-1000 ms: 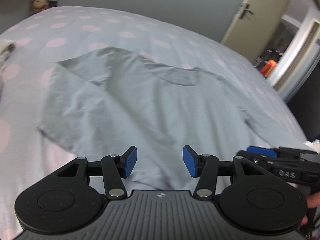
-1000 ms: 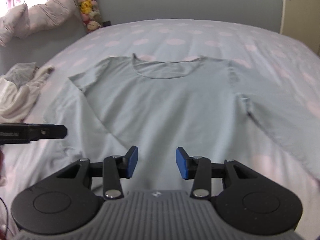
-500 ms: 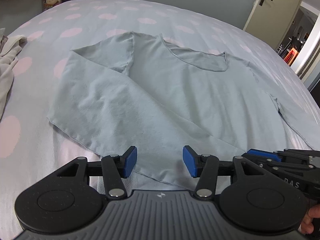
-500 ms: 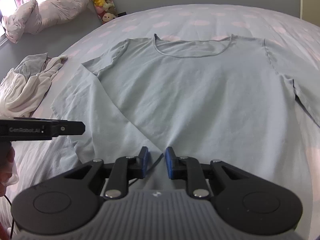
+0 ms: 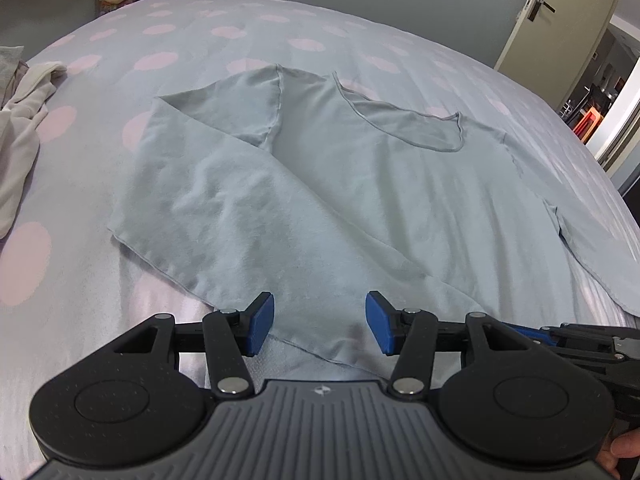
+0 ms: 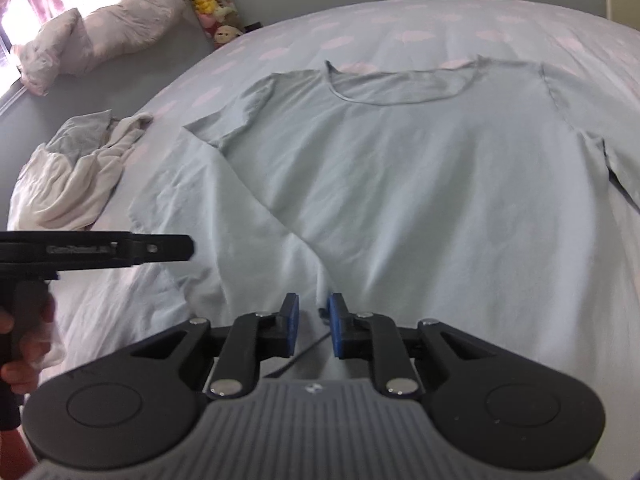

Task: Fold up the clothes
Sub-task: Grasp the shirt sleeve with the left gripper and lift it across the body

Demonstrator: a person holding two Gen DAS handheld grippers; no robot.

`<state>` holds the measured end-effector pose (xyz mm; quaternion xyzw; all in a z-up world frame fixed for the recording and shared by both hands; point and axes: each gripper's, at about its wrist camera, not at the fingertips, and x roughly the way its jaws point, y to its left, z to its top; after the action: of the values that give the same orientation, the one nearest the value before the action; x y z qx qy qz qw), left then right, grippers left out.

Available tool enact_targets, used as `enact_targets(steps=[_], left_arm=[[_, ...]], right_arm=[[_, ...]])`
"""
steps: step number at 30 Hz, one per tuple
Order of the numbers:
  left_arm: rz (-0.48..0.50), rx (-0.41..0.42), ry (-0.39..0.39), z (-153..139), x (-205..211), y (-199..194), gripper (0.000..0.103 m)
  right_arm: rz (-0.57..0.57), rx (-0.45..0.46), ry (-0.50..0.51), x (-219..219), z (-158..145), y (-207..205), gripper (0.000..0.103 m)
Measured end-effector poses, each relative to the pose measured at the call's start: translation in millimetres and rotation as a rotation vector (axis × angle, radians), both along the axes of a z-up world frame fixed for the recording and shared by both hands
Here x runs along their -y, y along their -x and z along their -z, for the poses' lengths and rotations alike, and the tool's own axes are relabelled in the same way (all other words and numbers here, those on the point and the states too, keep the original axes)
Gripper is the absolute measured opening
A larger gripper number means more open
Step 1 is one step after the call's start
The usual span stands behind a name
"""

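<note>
A pale blue-grey t-shirt (image 5: 360, 184) lies flat on the bed, neck away from me, with its left side folded inward in a diagonal flap (image 5: 208, 216). It also shows in the right wrist view (image 6: 420, 184). My left gripper (image 5: 320, 324) is open just above the shirt's bottom hem. My right gripper (image 6: 314, 330) is nearly closed on the hem, with a narrow gap between its blue pads; whether it pinches the fabric is unclear. The left gripper's body (image 6: 96, 248) shows at the left of the right wrist view.
The bed has a grey cover with pink dots (image 5: 160, 60). A pile of white and grey clothes (image 6: 76, 168) lies left of the shirt. A pillow (image 6: 100, 28) and plush toys (image 6: 212, 4) are at the far left. A door (image 5: 560, 12) stands open at the right.
Both grippers have moved lower and closer to the shirt's hem. The right gripper closed from open to nearly shut. The left gripper stayed open.
</note>
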<state>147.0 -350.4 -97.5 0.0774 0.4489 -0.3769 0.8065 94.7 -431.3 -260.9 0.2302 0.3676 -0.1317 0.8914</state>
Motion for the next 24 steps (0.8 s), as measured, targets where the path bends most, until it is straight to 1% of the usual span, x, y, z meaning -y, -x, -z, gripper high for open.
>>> enact_targets(steps=[1, 2, 4, 6, 9, 14, 15, 18, 20, 21, 24], left_arm=[[-0.004, 0.003, 0.004, -1, -1, 0, 0.049], [-0.012, 0.004, 0.008, -2, -3, -1, 0.049], [-0.029, -0.001, 0.016, -4, -7, -4, 0.049], [-0.05, -0.012, 0.021, -8, -11, -9, 0.049], [-0.085, -0.004, 0.016, -21, -15, -20, 0.048], [-0.044, 0.089, 0.051, -47, -18, -37, 0.048], [-0.054, 0.101, 0.053, -48, -19, -43, 0.047], [-0.1, 0.091, 0.124, -46, -21, -59, 0.045], [-0.105, 0.08, 0.183, -40, -24, -65, 0.045], [-0.09, 0.081, 0.184, -36, -24, -67, 0.045], [-0.055, 0.073, 0.118, -18, -18, -72, 0.044]], right_arm=[[0.01, 0.008, -0.015, 1, -1, 0, 0.005], [0.02, 0.017, -0.03, 3, -3, 1, 0.004], [0.025, 0.041, -0.045, 3, -14, -1, 0.003], [0.013, 0.066, -0.043, 3, -31, -4, 0.003], [-0.021, 0.089, -0.013, 7, -65, -19, 0.003], [-0.055, 0.139, 0.049, 23, -136, -55, 0.003], [-0.067, 0.155, 0.064, 25, -152, -63, 0.003], [-0.081, 0.181, 0.13, 32, -195, -95, 0.003], [-0.088, 0.185, 0.19, 35, -221, -115, 0.003], [-0.092, 0.187, 0.214, 36, -233, -124, 0.003], [-0.11, 0.195, 0.262, 37, -263, -148, 0.003]])
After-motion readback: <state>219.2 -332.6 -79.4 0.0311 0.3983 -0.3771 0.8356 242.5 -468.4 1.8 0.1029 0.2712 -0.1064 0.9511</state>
